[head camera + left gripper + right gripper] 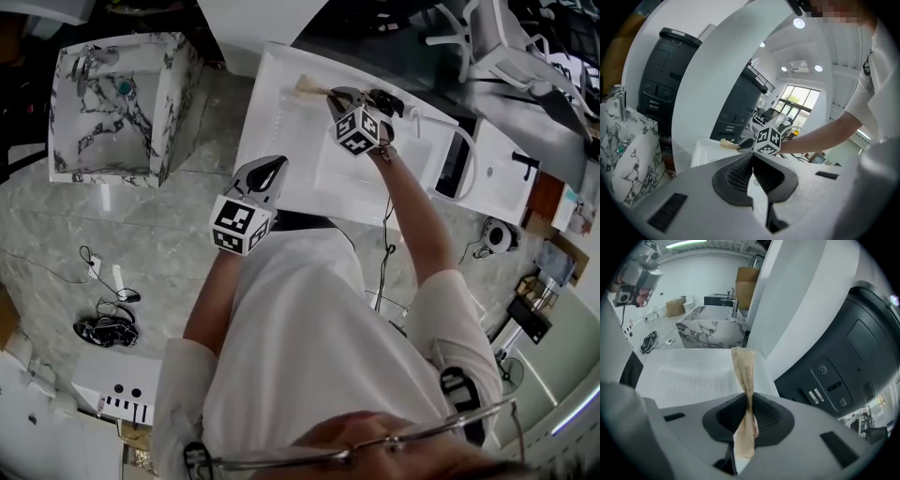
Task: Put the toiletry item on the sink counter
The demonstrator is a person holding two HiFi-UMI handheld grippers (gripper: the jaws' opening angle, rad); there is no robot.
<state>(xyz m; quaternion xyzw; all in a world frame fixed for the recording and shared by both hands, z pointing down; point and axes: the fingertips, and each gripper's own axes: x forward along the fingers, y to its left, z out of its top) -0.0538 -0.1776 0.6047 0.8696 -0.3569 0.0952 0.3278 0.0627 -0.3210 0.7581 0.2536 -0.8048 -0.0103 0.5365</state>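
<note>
A long tan paper-wrapped toiletry item (745,380) sticks forward out of my right gripper (749,409), whose pads are shut on its middle. In the head view that right gripper (339,94) hangs over the far left part of the white sink counter (281,141), and the toiletry item's (309,88) free end points left above the ribbed drainer. My left gripper (267,173) hovers at the counter's near edge with nothing in it. In its own view the left gripper (753,168) has its pads pressed together, and the right gripper's marker cube (767,140) shows ahead.
A marble-patterned basin (117,103) stands on the floor to the left. The white counter has a sunken bowl (361,169) and a black tap (525,164) to the right. Cables and a black device (108,328) lie on the floor. A dark cabinet (834,371) rises right of the counter.
</note>
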